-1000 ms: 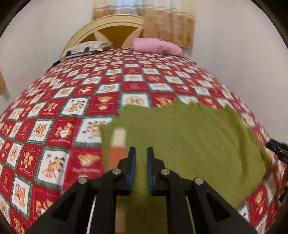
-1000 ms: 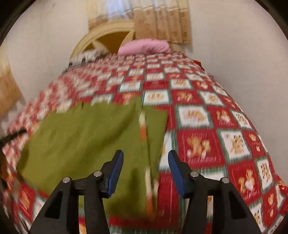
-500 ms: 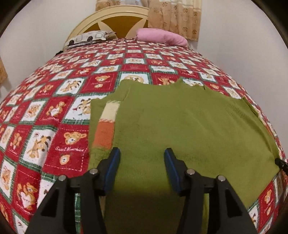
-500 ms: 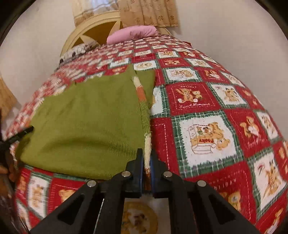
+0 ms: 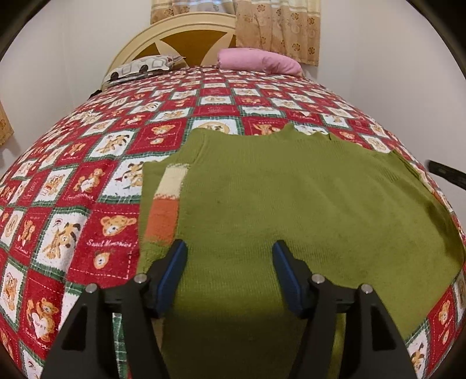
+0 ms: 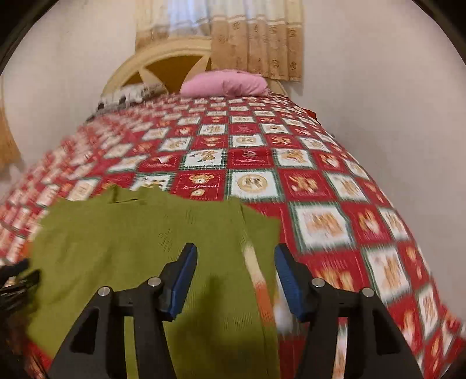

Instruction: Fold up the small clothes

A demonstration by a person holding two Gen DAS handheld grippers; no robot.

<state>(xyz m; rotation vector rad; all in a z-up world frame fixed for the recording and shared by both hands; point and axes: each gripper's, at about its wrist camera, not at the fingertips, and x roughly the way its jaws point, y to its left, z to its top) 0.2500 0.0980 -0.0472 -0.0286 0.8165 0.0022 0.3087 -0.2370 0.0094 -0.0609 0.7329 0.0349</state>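
A small green knit sweater (image 5: 291, 210) lies spread flat on the bed's near end, with a cream and orange striped band (image 5: 164, 204) along its left side. My left gripper (image 5: 228, 277) is open and empty, just above the sweater's near left part. In the right wrist view the sweater (image 6: 131, 247) lies left of centre, and a striped band (image 6: 257, 280) runs along its right side. My right gripper (image 6: 236, 280) is open and empty over that right side. The right view is blurred.
The bed carries a red, white and green patchwork quilt (image 5: 96, 180) with bear prints. A pink pillow (image 5: 259, 61) and a grey patterned pillow (image 5: 145, 68) lie by the cream headboard (image 5: 180, 38). White walls stand on both sides, with a curtain (image 5: 276, 26) behind.
My left gripper has opened wide over the sweater. My right gripper, shut on the striped edge half a second ago, has opened and let it go. The sweater now lies flat.
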